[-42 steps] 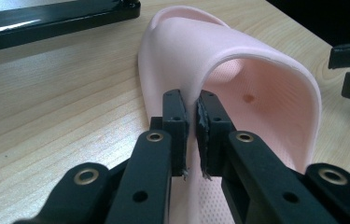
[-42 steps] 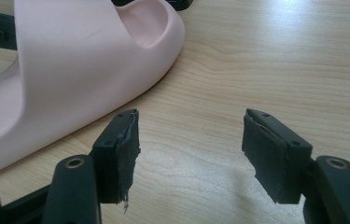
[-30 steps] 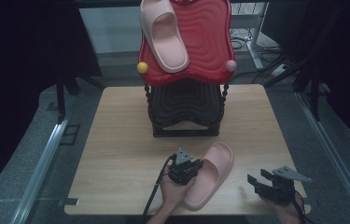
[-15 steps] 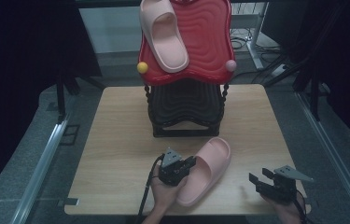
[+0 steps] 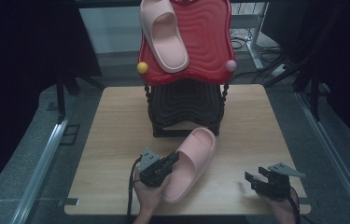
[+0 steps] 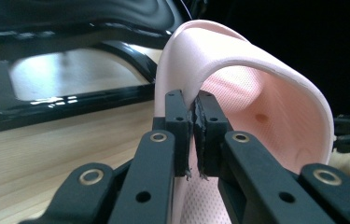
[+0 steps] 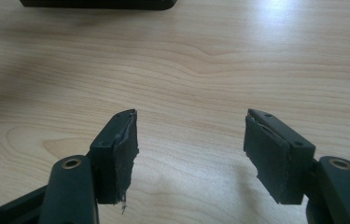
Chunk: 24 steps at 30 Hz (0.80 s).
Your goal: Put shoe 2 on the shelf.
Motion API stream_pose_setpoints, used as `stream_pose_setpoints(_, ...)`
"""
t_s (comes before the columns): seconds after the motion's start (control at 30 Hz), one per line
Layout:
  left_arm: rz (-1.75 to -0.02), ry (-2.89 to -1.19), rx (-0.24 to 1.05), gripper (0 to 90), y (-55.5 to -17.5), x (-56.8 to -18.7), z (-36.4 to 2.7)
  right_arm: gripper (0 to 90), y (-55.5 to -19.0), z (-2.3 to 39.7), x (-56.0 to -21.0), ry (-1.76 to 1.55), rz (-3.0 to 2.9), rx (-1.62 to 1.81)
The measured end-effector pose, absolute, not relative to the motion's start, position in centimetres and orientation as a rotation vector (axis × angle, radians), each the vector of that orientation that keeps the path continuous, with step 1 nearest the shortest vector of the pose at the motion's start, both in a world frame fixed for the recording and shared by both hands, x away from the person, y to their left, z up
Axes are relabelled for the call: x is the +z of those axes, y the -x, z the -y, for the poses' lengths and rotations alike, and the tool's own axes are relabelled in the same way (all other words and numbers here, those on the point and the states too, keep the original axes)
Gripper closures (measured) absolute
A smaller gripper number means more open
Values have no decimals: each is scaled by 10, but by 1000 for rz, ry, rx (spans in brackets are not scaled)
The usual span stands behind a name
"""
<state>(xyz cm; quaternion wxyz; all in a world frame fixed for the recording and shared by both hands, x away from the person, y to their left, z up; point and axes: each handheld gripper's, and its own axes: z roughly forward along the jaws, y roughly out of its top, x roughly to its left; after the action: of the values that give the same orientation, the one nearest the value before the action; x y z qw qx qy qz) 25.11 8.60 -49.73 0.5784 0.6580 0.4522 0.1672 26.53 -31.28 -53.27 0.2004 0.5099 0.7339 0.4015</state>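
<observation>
Left tool (image 5: pixel 169 162) clamped on strap edge of soft pink foam slipper (image 5: pixel 192 161) lying on pale wooden surface (image 5: pixel 116 121), toe toward black-and-red rack (image 5: pixel 184 109) (right tool (image 5: pixel 253 179) apart, idle).

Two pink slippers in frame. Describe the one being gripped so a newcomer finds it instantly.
Start at the light wooden table and find the black-and-red wavy plastic rack at its back. The gripped pale pink foam slipper lies on the tabletop in front of that rack, its strap edge pinched by the left gripper. Its twin sits high on the rack's red top.
</observation>
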Motion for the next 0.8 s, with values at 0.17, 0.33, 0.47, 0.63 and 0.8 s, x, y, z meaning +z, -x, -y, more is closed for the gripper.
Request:
stream_pose_setpoints(0.17,-1063,-1505,408,854,-247,-492,-97,334,-269,309,-536,-1427,-2055,1109)
stream_pose_setpoints(0.33,-1055,-1480,427,854,-245,-484,-105,309,-274,305,-539,-1440,-2055,1087)
stream_pose_setpoints(0.47,-1051,-1458,438,855,-244,-477,-110,304,-278,301,-541,-1435,-2069,1070)
stream_pose_setpoints(0.63,-1039,-1430,458,855,-242,-466,-114,289,-283,299,-541,-1448,-2061,1068)
stream_pose_setpoints(0.8,-1017,-1409,479,855,-242,-451,-117,282,-286,297,-541,-1451,-2063,1061)
